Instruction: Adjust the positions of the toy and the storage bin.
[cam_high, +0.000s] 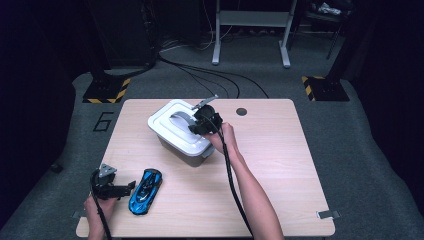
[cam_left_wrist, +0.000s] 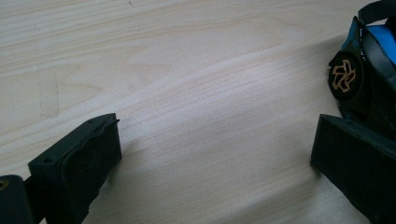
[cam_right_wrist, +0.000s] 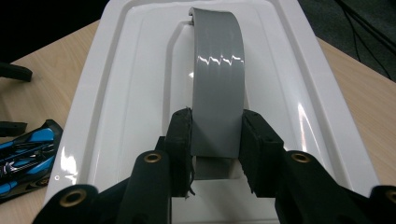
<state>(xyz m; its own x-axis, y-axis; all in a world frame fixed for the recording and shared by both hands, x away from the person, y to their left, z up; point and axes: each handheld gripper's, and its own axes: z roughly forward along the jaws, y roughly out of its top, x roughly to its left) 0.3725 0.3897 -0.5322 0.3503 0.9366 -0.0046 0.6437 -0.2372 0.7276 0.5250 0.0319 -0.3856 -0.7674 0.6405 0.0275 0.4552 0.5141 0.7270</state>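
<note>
Right tongs (cam_right_wrist: 217, 140) pinch the grey handle (cam_right_wrist: 217, 88) of the lidded box (cam_high: 180, 131).
The box sits mid-table toward the far edge; left tongs (cam_left_wrist: 212, 154) spread beside the toy car (cam_high: 145, 191) near the front-left corner.

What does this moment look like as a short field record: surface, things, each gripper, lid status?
surface: wooden table
box: grey box with white lid on, far middle of the table
handle: grey handle arched up from the lid
toy car: blue toy car, near left, on the table
right gripper: right gripper shut on the handle, one pad at each side edge
left gripper: left gripper open, low over the table beside the toy car, holding nothing
lid status: still on the box
</note>
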